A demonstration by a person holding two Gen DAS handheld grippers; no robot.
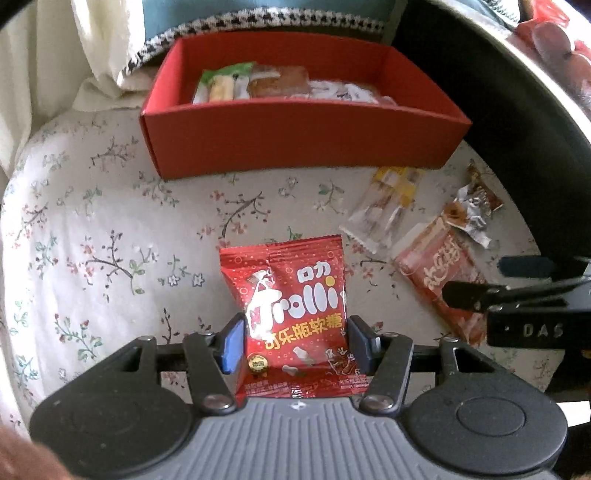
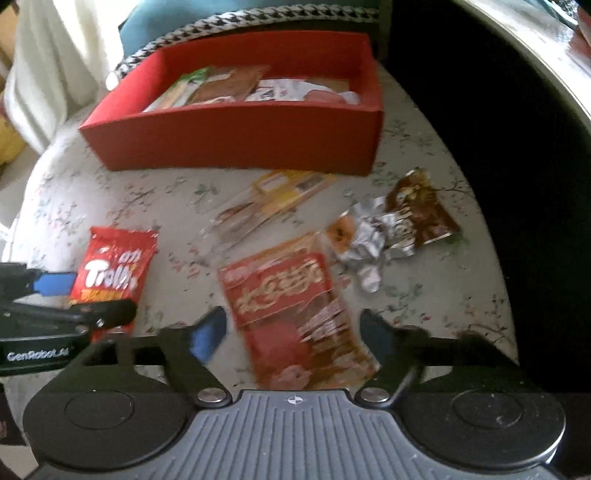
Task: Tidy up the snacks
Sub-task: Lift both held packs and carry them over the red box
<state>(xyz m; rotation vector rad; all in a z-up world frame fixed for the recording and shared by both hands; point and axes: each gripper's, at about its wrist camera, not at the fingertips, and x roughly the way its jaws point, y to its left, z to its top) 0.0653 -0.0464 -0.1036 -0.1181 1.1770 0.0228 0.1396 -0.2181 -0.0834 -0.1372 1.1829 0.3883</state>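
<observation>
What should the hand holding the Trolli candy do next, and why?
Probably lift the Trolli gummy packet and carry it to the red box. The left gripper already pinches it, and other snacks sit inside the box.

Soft daylight, even, shadows faint. Left wrist view sharp; right wrist view motion-blurred, print on packets smeared. Fisheye bends both frames at edges, corners dark. Silver wrapper (image 2: 369, 243) glints.

surface: round table (image 1: 92, 236), white floral cloth | behind: cream curtain (image 1: 55, 44), teal cushion (image 1: 258, 9) with houndstooth trim | right: dark | light: soft daylight
</observation>
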